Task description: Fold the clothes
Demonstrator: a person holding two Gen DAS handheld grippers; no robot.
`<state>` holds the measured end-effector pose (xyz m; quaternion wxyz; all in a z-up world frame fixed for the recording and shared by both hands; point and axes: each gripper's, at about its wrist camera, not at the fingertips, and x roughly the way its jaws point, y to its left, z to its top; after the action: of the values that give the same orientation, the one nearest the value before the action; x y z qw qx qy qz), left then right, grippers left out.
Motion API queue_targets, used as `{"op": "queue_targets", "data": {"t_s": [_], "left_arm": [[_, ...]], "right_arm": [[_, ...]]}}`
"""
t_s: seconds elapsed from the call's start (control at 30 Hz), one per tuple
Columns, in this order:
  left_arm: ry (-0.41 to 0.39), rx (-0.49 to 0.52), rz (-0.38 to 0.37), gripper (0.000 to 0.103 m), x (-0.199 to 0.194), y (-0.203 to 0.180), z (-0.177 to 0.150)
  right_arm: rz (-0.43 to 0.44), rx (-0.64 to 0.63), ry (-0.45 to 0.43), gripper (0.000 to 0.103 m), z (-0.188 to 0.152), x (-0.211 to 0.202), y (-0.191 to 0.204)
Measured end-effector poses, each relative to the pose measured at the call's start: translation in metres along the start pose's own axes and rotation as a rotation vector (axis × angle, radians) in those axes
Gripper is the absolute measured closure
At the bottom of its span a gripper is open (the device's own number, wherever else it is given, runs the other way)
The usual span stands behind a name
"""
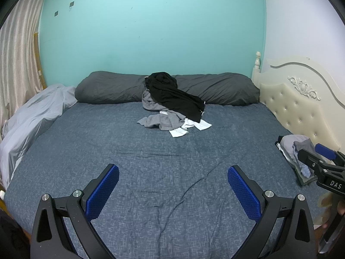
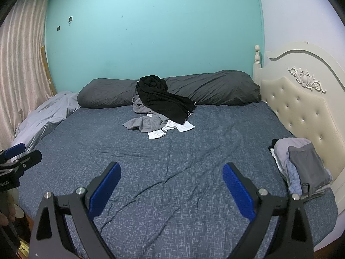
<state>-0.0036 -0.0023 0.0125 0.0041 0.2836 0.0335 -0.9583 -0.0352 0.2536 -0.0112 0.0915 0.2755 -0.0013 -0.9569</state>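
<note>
A heap of unfolded clothes lies at the far middle of the bed: a black garment [image 1: 174, 97] [image 2: 163, 100] on top, a grey one [image 1: 159, 122] [image 2: 144, 124] under it, and a white one [image 1: 189, 128] [image 2: 170, 129] at the front. A stack of folded clothes [image 1: 295, 151] [image 2: 301, 164] rests at the right edge by the headboard. My left gripper [image 1: 173, 178] hovers open over the blue sheet, nothing between its fingers. My right gripper [image 2: 171, 176] is open too and empty, well short of the heap.
The blue patterned sheet [image 1: 151, 161] [image 2: 194, 151] covers the bed. A long dark grey pillow [image 1: 112, 88] [image 2: 211, 88] lies along the teal wall. A pale grey duvet [image 1: 32, 116] [image 2: 45, 116] is bunched at the left. A cream tufted headboard [image 1: 297, 110] [image 2: 297, 108] bounds the right side.
</note>
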Motion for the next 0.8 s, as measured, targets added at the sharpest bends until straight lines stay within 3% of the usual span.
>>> {"op": "queue_targets", "data": {"t_s": [0.8], "left_arm": [[0.001, -0.005, 0.005, 0.0, 0.0029, -0.0042, -0.0061]], "right_arm": [[-0.004, -0.002, 0.003, 0.007, -0.0046, 0.0002, -0.0027]]}}
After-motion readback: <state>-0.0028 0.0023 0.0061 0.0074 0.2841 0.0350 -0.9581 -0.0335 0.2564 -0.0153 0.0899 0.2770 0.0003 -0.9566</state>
